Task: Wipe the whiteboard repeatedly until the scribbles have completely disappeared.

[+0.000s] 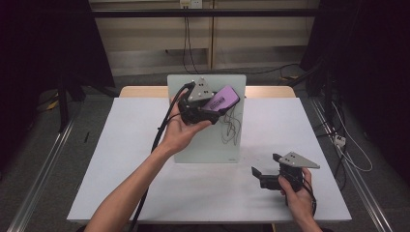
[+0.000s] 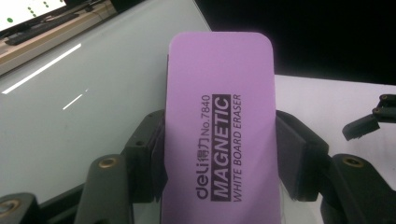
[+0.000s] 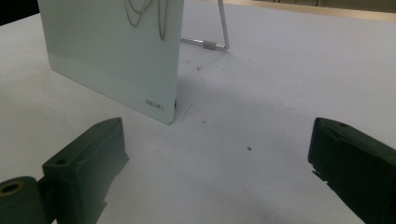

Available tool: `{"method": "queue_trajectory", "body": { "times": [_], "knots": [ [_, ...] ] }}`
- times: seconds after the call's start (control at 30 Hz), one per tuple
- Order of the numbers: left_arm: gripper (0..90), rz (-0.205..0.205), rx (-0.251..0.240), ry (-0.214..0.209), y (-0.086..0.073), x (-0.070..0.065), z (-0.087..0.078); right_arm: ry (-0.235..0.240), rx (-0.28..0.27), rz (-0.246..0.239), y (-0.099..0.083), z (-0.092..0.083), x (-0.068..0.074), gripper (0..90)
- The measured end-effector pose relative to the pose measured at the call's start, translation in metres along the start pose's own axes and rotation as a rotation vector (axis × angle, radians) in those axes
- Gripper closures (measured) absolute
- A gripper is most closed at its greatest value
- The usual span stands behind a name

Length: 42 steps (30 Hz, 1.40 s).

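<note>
A small glass whiteboard [image 1: 208, 140] leans on a wire stand in the middle of the white table, with dark scribbles [image 1: 231, 126] on its right side. My left gripper [image 1: 209, 107] is held up in front of the board's upper part, shut on a purple magnetic whiteboard eraser [image 1: 222, 99] that sticks out up and to the right. In the left gripper view the eraser [image 2: 219, 135] is clamped between both jaws, label facing the camera. My right gripper [image 1: 265, 170] rests low at the table's front right, open and empty, pointing left toward the board's lower corner [image 3: 161, 109].
The white table [image 1: 121, 169] has bare room left of the board and along the front. The wire stand [image 3: 219, 39] shows behind the board. Cables [image 1: 338, 140] run on the floor to the right, and metal rails flank the table.
</note>
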State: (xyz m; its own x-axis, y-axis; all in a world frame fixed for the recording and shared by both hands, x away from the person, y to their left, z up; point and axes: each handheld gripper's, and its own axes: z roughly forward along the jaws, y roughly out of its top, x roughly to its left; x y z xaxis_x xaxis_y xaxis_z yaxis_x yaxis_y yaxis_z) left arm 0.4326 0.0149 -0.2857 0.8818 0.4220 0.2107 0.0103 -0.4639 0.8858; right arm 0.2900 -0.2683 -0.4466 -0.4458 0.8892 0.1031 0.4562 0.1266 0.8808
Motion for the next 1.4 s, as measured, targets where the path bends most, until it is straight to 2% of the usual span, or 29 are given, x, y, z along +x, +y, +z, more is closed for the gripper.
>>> {"method": "queue_trajectory", "body": {
  "times": [0.27,0.43,0.57,0.6,0.9,1.07,1.27,1.4],
  "knots": [
    [41.1,-0.007,-0.016,0.007,0.004,0.000,0.002,0.000,0.002,-0.001,0.000,0.000,0.000,4.1],
    [41.1,0.015,0.008,0.015,0.003,-0.003,0.005,0.003,0.003,-0.003,0.000,0.001,0.000,4.0],
    [41.2,0.063,0.052,0.032,0.003,-0.011,0.009,0.004,0.004,-0.005,0.000,0.001,0.001,4.0],
    [41.2,0.062,0.052,0.033,0.002,-0.013,0.010,0.004,0.004,-0.005,0.000,0.001,0.001,4.0],
    [41.2,0.094,0.094,0.004,-0.009,-0.024,0.018,0.002,0.004,-0.007,0.000,0.000,0.000,4.0],
    [41.2,0.098,0.111,-0.009,-0.016,-0.031,0.023,0.002,0.004,-0.008,0.000,0.000,0.001,4.0],
    [41.2,0.092,0.141,-0.045,-0.029,-0.040,0.029,0.002,0.002,-0.007,0.000,-0.001,0.001,4.0],
    [41.2,0.095,0.169,-0.056,-0.032,-0.044,0.031,0.001,0.002,-0.008,0.000,0.000,0.001,4.1]
  ]
}}
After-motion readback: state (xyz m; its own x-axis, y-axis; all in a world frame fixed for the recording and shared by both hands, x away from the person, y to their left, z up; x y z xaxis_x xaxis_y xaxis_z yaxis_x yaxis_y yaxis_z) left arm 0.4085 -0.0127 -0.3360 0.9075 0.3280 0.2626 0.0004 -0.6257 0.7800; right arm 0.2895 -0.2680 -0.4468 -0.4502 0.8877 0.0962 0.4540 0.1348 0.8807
